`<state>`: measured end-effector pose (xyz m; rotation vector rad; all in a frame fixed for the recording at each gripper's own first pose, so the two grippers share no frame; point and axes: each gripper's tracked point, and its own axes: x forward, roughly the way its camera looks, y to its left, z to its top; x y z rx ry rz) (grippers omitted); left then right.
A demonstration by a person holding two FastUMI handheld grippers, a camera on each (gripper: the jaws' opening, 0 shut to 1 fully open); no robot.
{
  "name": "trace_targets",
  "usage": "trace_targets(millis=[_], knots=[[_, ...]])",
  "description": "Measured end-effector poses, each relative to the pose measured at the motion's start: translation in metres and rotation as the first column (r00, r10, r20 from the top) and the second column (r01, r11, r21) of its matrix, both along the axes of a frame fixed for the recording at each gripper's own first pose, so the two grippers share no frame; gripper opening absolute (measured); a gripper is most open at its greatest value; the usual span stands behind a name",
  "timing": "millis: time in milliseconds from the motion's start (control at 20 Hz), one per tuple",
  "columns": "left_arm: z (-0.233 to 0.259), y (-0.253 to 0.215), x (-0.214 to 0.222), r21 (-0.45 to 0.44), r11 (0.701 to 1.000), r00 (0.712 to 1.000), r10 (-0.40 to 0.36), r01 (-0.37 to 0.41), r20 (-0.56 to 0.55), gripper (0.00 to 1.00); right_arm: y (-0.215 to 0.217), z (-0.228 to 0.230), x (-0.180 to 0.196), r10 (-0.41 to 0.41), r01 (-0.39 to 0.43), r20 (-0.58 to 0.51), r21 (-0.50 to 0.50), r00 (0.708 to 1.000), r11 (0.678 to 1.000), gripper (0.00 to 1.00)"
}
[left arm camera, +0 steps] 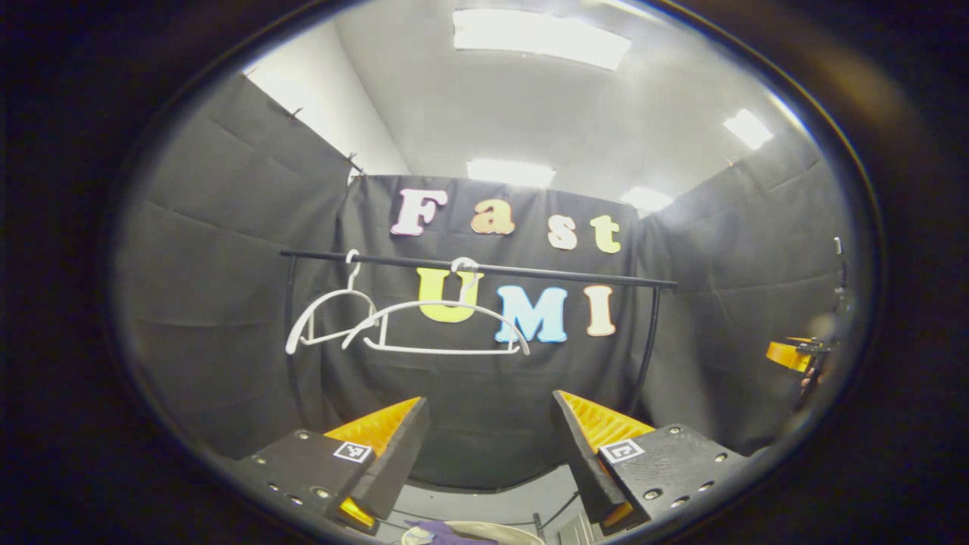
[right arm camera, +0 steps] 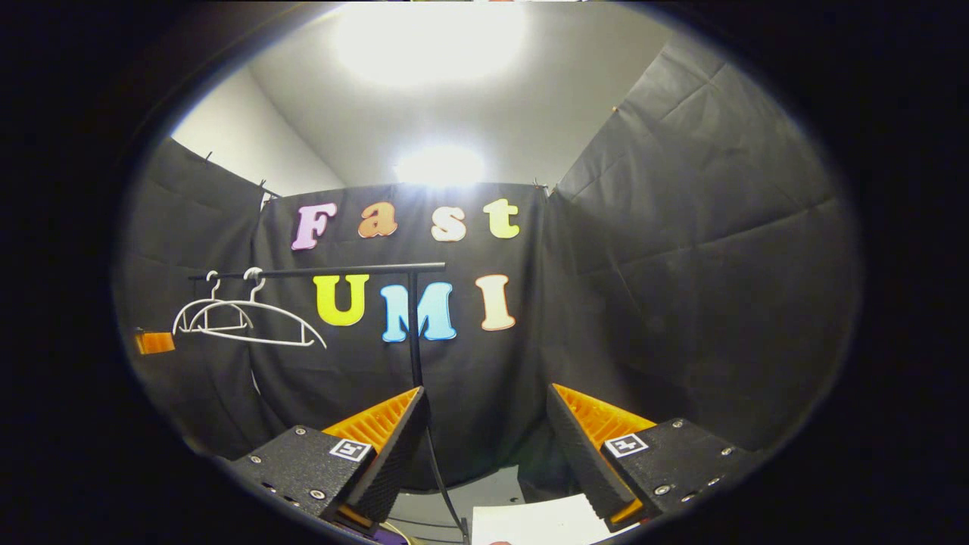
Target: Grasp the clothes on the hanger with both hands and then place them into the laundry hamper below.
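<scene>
Two bare white hangers (left arm camera: 424, 322) hang on a black rail (left arm camera: 530, 271) in front of the booth wall, with no garment on either. In the left gripper view my left gripper (left arm camera: 488, 401) is open and empty, held below and short of the rail. Under it, a bit of purple cloth (left arm camera: 443, 531) lies against a pale curved hamper rim (left arm camera: 500, 530). My right gripper (right arm camera: 484, 390) is also open and empty, off to the right of the rail's end post (right arm camera: 414, 325). The hangers (right arm camera: 250, 322) appear far left in the right gripper view.
The right gripper (left arm camera: 791, 354) shows small at the far right of the left gripper view. The left gripper (right arm camera: 155, 342) shows at the far left edge of the right gripper view. A white sheet (right arm camera: 537, 522) lies low under the right gripper. Black cloth walls close the booth.
</scene>
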<state>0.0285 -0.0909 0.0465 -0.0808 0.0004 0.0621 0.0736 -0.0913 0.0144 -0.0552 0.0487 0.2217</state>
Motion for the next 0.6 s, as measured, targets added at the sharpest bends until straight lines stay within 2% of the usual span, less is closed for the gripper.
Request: trace_targets(millis=[50, 100, 200, 350, 400, 450, 600], knots=[[-0.005, -0.013, -0.011, -0.019, 1.0, 1.0, 0.006, -0.006, -0.006, 0.91, -0.003, -0.012, 0.0, 0.02, -0.02, -0.027, 0.002, 0.999, 1.0, 0.93], [-0.011, -0.025, -0.022, -0.036, 0.999, 1.0, 0.019, -0.019, -0.009, 0.9, -0.007, -0.021, 0.0, 0.04, -0.039, -0.053, 0.007, 0.998, 0.999, 0.95], [-0.021, -0.032, -0.038, -0.04, 0.997, 0.998, 0.059, -0.06, -0.025, 0.95, -0.014, -0.045, 0.005, 0.066, -0.066, -0.089, 0.0, 0.994, 0.998, 0.96], [-0.02, -0.036, -0.052, -0.033, 0.995, 0.995, 0.095, -0.095, -0.022, 0.95, -0.023, -0.052, 0.004, 0.074, -0.077, -0.086, -0.023, 0.994, 0.997, 0.95], [-0.016, -0.035, -0.054, -0.036, 0.994, 0.994, 0.106, -0.107, -0.01, 0.95, -0.025, -0.051, 0.005, 0.073, -0.075, -0.078, -0.027, 0.994, 0.997, 0.92], [-0.013, -0.033, -0.055, -0.042, 0.992, 0.993, 0.116, -0.116, 0.0, 0.95, -0.027, -0.051, 0.006, 0.067, -0.069, -0.073, -0.028, 0.995, 0.997, 0.96], [-0.007, -0.031, -0.06, -0.062, 0.991, 0.993, 0.118, -0.117, 0.021, 0.95, -0.023, -0.056, 0.004, 0.066, -0.067, -0.088, -0.014, 0.994, 0.998, 0.96]])
